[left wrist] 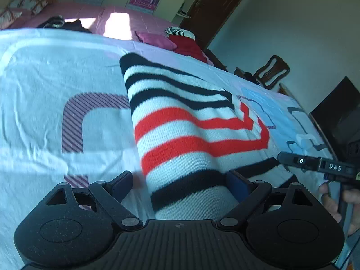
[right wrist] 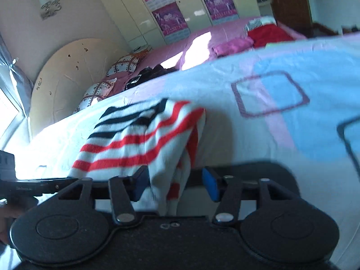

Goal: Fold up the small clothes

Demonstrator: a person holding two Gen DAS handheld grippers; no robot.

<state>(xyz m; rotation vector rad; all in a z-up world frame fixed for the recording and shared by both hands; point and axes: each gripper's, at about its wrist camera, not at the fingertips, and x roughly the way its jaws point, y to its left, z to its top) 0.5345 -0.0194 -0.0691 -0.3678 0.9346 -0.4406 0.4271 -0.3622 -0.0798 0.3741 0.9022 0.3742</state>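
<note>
A small knitted sweater (left wrist: 184, 130) with black, white and red stripes lies on the pale bedspread (left wrist: 45, 94), folded into a long band. My left gripper (left wrist: 180, 183) is open, and the near end of the sweater lies between its fingers. My right gripper (right wrist: 175, 185) is open too, with a hanging edge of the same sweater (right wrist: 144, 139) between its fingers. The right gripper also shows at the right edge of the left wrist view (left wrist: 319, 164), held by a hand.
A pink bed (left wrist: 126, 20) lies beyond with a pink garment (left wrist: 157, 40), a red garment (left wrist: 189, 45) and dark clothes (left wrist: 60, 23). A wooden chair (left wrist: 270, 72), a brown door (left wrist: 213, 6) and a dark screen (left wrist: 339, 117) stand to the right.
</note>
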